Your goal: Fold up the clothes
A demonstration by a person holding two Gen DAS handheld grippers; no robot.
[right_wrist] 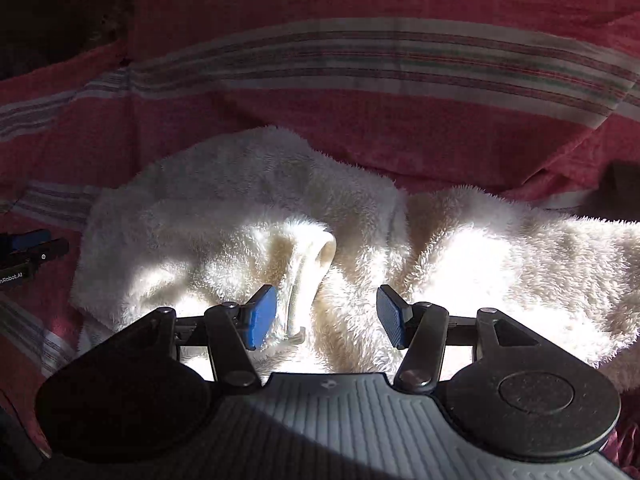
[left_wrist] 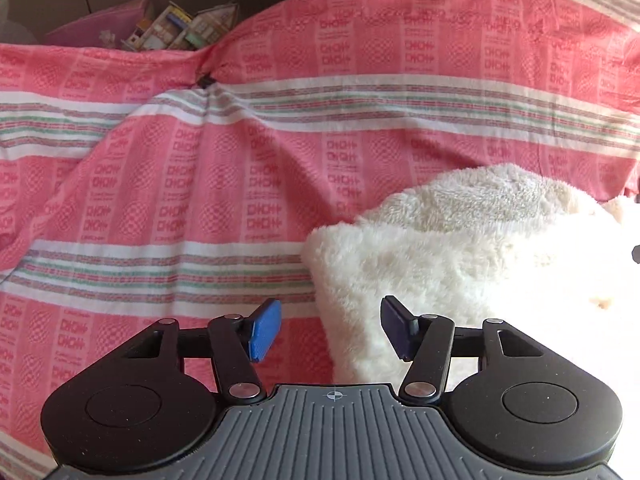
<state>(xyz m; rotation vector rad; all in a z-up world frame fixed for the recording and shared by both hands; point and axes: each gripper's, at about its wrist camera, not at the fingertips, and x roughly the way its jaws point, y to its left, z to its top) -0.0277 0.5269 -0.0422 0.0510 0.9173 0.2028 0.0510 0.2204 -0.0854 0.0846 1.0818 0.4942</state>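
Observation:
A white fluffy garment (left_wrist: 460, 264) lies crumpled on a pink striped bedcover (left_wrist: 200, 184). In the left wrist view, my left gripper (left_wrist: 330, 330) hovers open over the garment's left edge, and its blue pads (left_wrist: 265, 328) press on nothing. In the right wrist view, the same garment (right_wrist: 500, 248) spreads wide in bright sunlight. My right gripper (right_wrist: 326, 316) stands open above its middle. A ribbed cuff (right_wrist: 298, 292) rises just beside the left pad, apart from the right one. The left gripper (right_wrist: 28, 248) shows at that view's left edge.
Small cartons (left_wrist: 176, 28) and a pink bag (left_wrist: 100, 24) sit beyond the bedcover's far left edge. A dark object (right_wrist: 616, 188) lies at the right in shadow. The bedcover (right_wrist: 360, 128) bulges upward behind the garment.

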